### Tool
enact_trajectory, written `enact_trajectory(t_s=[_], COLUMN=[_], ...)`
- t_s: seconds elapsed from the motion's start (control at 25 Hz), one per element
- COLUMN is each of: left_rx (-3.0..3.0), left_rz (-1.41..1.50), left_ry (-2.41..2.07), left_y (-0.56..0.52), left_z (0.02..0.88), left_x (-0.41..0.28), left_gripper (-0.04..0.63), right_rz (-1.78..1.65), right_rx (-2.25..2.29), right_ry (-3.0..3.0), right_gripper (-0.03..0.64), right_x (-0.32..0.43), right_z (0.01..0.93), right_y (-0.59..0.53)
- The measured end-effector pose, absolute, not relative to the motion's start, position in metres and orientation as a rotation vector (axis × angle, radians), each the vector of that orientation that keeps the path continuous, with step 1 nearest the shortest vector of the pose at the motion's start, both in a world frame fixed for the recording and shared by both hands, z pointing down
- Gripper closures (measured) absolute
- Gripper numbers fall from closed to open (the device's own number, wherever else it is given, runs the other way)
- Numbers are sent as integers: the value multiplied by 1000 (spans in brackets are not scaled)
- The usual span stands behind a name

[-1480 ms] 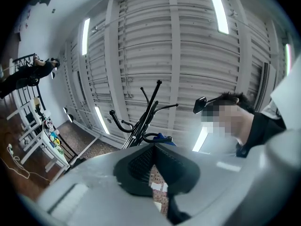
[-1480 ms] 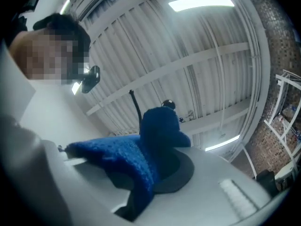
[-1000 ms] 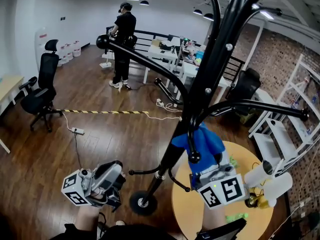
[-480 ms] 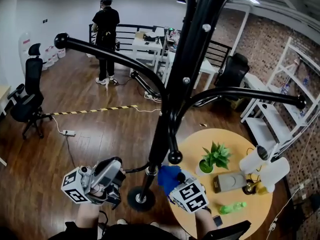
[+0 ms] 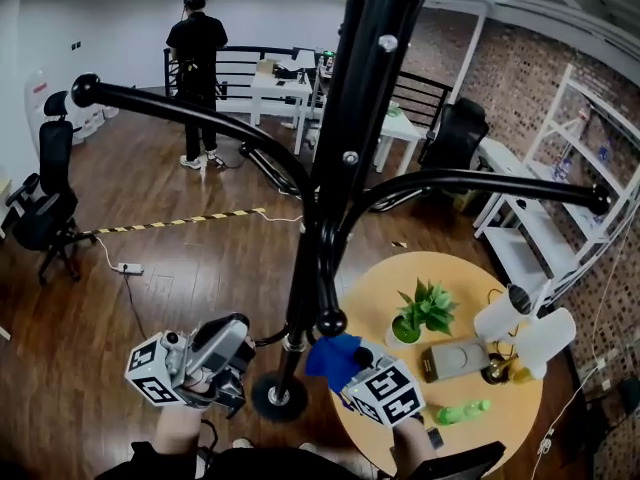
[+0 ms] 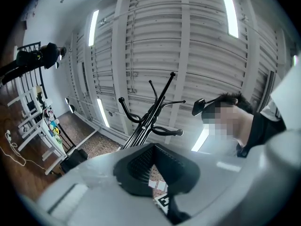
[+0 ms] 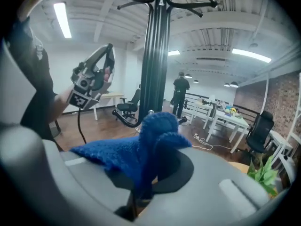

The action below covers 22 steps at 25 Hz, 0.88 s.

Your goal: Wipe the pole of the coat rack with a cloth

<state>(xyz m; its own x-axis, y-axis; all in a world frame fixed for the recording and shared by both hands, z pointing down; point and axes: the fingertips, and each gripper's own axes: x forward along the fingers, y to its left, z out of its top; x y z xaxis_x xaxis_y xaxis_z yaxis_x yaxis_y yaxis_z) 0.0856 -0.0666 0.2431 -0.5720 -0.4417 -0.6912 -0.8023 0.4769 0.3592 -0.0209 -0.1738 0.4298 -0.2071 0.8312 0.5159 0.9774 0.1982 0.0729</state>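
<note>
The black coat rack pole (image 5: 330, 158) runs from the top of the head view down to its round base (image 5: 271, 396). My right gripper (image 5: 352, 375) is low beside the pole, just right of it and under a hook knob (image 5: 330, 321), shut on a blue cloth (image 5: 330, 355). In the right gripper view the cloth (image 7: 141, 149) sticks up from the right gripper (image 7: 143, 185) in front of the pole (image 7: 156, 55); I cannot tell whether they touch. My left gripper (image 5: 222, 340) hangs left of the base, tilted up. In its own view the left gripper (image 6: 162, 192) looks shut and empty.
A round wooden table (image 5: 500, 428) at the right holds a potted plant (image 5: 424, 308), a white lamp (image 5: 520, 328) and a green bottle (image 5: 455, 411). Curved hook arms (image 5: 190, 113) reach out left and right. A person (image 5: 195, 68) stands far back. An office chair (image 5: 40, 203) is at the left.
My right gripper has carried the blue cloth down the pole, from mid height to near the base. The left gripper has stayed where it was.
</note>
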Motion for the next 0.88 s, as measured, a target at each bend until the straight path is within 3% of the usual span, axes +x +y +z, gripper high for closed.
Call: enact_trajectory(t_s=[0.28, 0.68, 0.88], left_rx=[-955, -886, -864], left_rz=[886, 804, 771], left_ry=[2249, 2251, 2233], left_y=[-62, -47, -44], left_z=[244, 231, 225], left_x=[99, 123, 130], left_gripper=[595, 595, 595], right_rz=[-360, 423, 537], right_rx=[-1787, -2156, -2285], right_ry=[-2258, -2681, -2857], right_gripper=[597, 597, 595], right_x=[-29, -25, -2], right_z=[379, 129, 51], right_y=[-142, -153, -183])
